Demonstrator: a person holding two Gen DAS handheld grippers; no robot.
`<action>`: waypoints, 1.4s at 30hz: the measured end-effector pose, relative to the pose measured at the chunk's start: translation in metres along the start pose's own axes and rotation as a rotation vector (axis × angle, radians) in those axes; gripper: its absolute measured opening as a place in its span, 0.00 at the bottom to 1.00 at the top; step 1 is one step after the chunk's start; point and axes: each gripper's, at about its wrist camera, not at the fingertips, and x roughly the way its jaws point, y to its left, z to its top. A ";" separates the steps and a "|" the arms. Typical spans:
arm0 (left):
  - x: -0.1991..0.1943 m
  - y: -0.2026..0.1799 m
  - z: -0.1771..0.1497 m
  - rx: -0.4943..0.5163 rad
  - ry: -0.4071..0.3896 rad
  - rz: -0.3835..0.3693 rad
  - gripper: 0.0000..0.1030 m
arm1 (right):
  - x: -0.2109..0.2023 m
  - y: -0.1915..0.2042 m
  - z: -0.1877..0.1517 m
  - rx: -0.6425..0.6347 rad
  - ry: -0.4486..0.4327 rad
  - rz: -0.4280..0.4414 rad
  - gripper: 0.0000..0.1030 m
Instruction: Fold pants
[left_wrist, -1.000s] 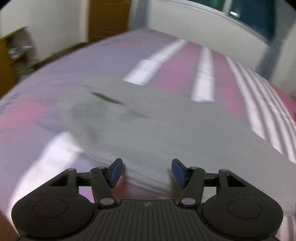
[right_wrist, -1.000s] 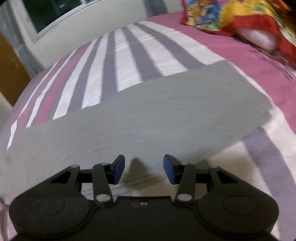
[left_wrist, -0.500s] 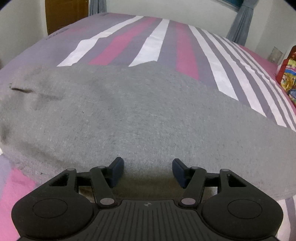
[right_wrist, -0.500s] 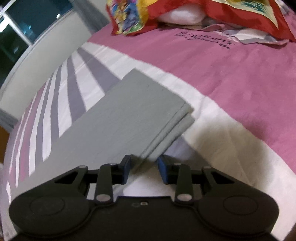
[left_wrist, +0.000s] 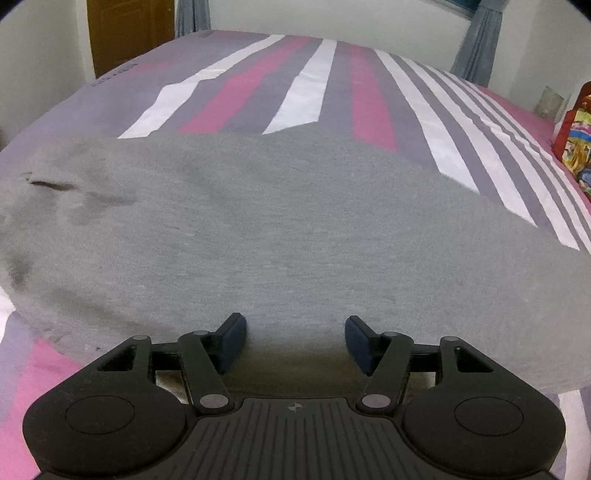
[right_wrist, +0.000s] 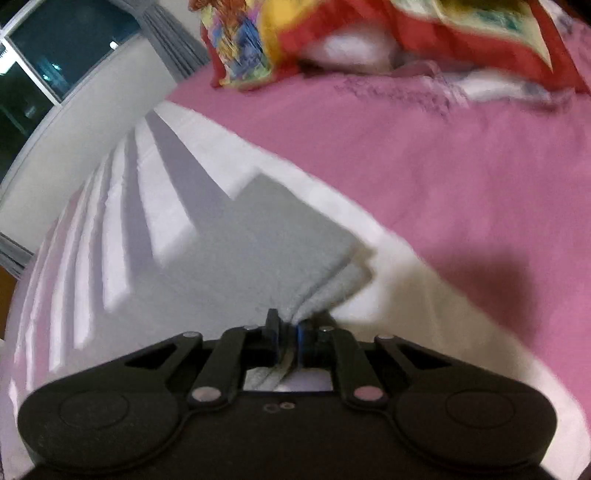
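Observation:
Grey pants (left_wrist: 280, 229) lie flat across the striped bed, folded lengthwise with the legs stacked. In the left wrist view my left gripper (left_wrist: 295, 341) is open, its blue pads either side of the near edge around the middle of the pants, gripping nothing. In the right wrist view my right gripper (right_wrist: 288, 330) is shut on the near edge of the pants (right_wrist: 266, 236) close to the leg ends, and the cloth bunches into pleats between the pads. The leg hems end at a stepped corner to the right.
The bedsheet (left_wrist: 306, 85) has pink, white and purple stripes, with a plain pink area (right_wrist: 443, 155) toward the head. A colourful red and yellow blanket (right_wrist: 369, 33) and pillows lie at the head. A window (right_wrist: 44, 55), curtains and a wooden door (left_wrist: 125, 29) border the bed.
My right gripper has closed on the pants' edge near the leg ends, which it was only straddling half a second ago. My left gripper has stayed open and has edged slightly along the pants.

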 end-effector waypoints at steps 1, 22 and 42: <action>-0.002 -0.001 0.001 0.000 0.000 0.005 0.59 | 0.000 0.004 -0.002 -0.018 -0.011 -0.008 0.09; -0.011 0.010 0.018 -0.087 0.027 -0.076 0.61 | -0.042 0.214 -0.053 -0.437 -0.047 0.422 0.09; 0.002 0.006 0.022 -0.336 0.174 -0.409 0.89 | -0.044 0.228 -0.133 -0.600 0.102 0.474 0.57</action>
